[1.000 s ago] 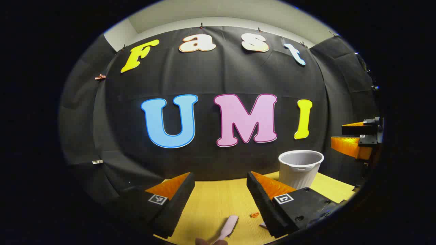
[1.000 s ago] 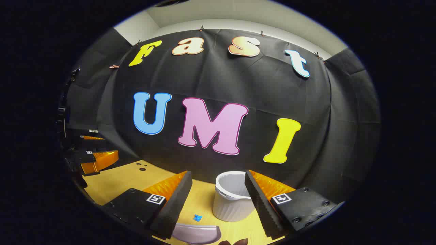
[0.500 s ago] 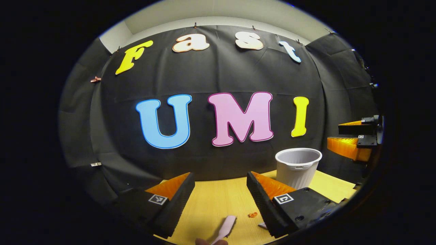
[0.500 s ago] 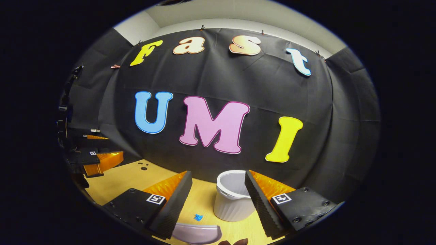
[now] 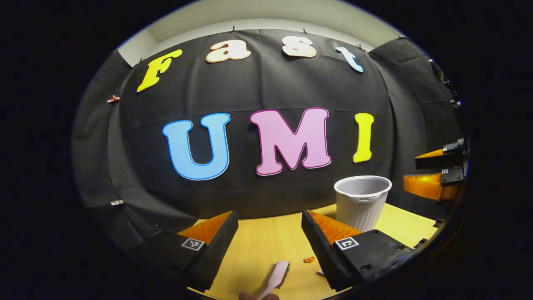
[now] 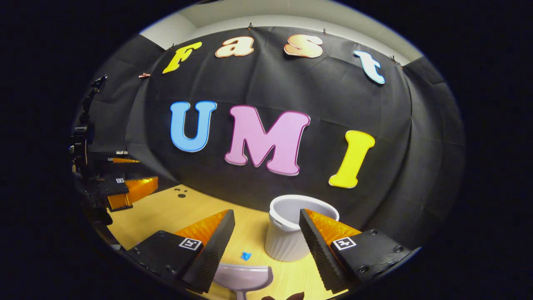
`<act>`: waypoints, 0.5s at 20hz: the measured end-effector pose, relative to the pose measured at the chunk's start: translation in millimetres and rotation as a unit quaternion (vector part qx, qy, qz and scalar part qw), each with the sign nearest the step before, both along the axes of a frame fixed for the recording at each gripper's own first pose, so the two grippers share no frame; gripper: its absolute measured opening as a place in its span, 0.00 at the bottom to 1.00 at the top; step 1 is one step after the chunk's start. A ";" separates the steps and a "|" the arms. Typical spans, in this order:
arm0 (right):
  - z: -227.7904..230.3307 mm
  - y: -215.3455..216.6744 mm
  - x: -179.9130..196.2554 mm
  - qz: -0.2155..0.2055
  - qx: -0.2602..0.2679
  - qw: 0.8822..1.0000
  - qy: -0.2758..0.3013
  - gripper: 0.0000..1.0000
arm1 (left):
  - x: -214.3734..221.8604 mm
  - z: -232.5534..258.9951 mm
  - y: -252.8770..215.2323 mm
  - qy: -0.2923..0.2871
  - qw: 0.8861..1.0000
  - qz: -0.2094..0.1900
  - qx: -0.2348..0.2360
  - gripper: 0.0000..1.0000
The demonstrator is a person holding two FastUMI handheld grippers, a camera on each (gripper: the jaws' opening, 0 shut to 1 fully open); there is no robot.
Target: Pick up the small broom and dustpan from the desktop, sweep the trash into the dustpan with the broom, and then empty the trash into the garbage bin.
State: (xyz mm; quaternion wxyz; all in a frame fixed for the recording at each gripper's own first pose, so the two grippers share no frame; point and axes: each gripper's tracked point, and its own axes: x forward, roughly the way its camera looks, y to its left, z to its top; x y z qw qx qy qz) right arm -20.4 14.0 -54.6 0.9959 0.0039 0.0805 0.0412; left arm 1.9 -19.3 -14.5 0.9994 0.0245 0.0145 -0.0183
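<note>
Right gripper view: one bin [image 6: 291, 233], one dustpan [image 6: 243, 277], one blue scrap [image 6: 246, 256].

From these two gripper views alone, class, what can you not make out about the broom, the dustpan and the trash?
- broom, left gripper view: the lower edge cuts it off, so its bristle end is unseen.
- dustpan, right gripper view: the lower edge cuts off its handle.
- orange scrap and blue scrap: too small to identify.
- garbage bin: its inside bottom is hidden by its own wall.
</note>
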 end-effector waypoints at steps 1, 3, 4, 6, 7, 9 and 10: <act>-16.8 2.1 -7.8 0.005 0.001 1.000 0.025 0.97 | -0.5 -2.6 -0.8 0.001 1.000 -0.002 0.001 0.98; -50.0 8.6 -22.1 0.016 0.001 0.997 0.080 0.98 | -0.7 -8.6 -2.4 0.006 1.000 -0.005 -0.002 0.98; -68.6 10.3 -30.6 0.019 -0.001 0.994 0.112 0.98 | -1.0 -11.3 -3.8 0.010 1.000 -0.007 -0.003 0.97; -113.6 13.9 -46.1 0.028 0.007 0.983 0.180 0.98 | -1.5 -16.8 -5.2 0.015 1.000 -0.009 -0.004 0.97; -135.7 17.4 -54.3 0.034 0.011 0.976 0.216 0.98 | -2.0 -19.7 -5.0 0.017 1.000 -0.009 -0.002 0.97; -172.8 26.2 -69.1 0.044 0.020 0.958 0.282 0.97 | -4.5 -23.0 -5.0 0.018 1.000 -0.011 0.007 0.97; -187.9 30.7 -74.0 0.048 0.029 0.950 0.308 0.97 | -5.8 -22.7 -4.0 0.018 1.000 -0.011 0.010 0.97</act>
